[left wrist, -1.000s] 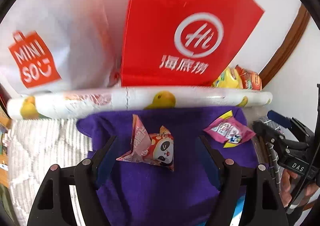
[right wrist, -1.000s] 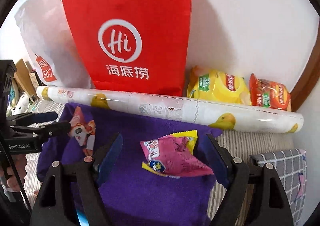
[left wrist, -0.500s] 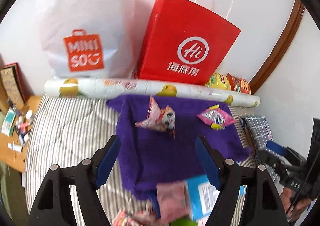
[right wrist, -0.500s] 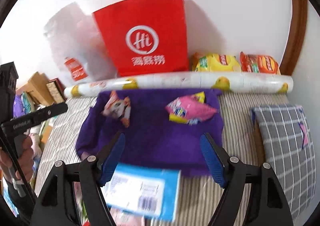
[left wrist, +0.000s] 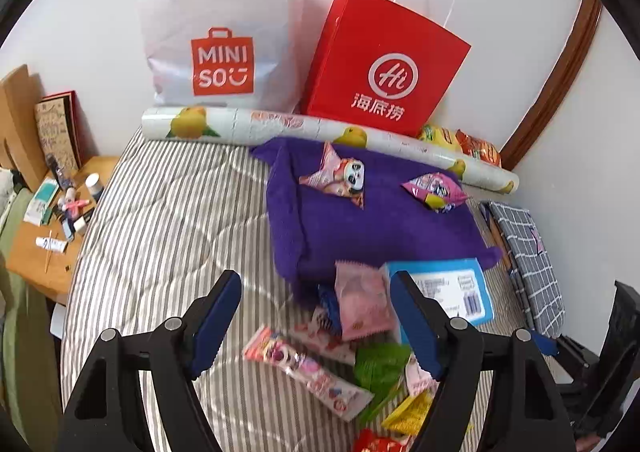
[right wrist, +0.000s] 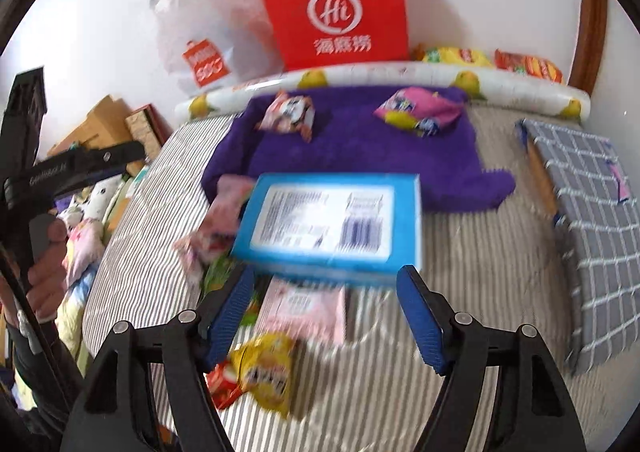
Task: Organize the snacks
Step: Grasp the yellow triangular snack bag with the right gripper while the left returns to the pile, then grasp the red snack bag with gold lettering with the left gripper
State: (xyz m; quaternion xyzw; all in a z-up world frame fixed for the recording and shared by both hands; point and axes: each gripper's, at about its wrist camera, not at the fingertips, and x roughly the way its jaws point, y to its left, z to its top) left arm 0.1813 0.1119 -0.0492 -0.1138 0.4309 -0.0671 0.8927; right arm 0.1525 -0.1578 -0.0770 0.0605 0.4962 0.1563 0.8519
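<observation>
Blue-padded jaws of the left gripper (left wrist: 316,322) stand apart with nothing clamped, angled down over the striped bedcover (left wrist: 160,219); between and beyond its fingers lies a loose heap of snacks: a long pink wrapper (left wrist: 304,370), a green packet (left wrist: 380,366), a yellow packet (left wrist: 408,414) and a pale pink pouch (left wrist: 362,306). The right gripper (right wrist: 326,318) tilts down likewise; its jaws have just been closing a little yet remain apart, holding nothing, with a pink box (right wrist: 302,310) and a yellow snack bag (right wrist: 266,374) on the bed below them. Just past its fingertips sits a blue box (right wrist: 330,228), label side up, its far edge overlapping the purple towel (right wrist: 360,147). At the left edge of the right wrist view a hand (right wrist: 44,268) grips the black handle of the other gripper. Farther out, 2 snacks rest well apart on the towel: a panda-print packet (left wrist: 340,181) and a pink-and-yellow packet (left wrist: 436,191). Behind the towel lies a fruit-printed roll (left wrist: 320,129), then a red paper bag (left wrist: 384,67) and a white MINISO bag (left wrist: 220,23) against the wall, with 2 chip bags (right wrist: 492,61) beside the red one.
</observation>
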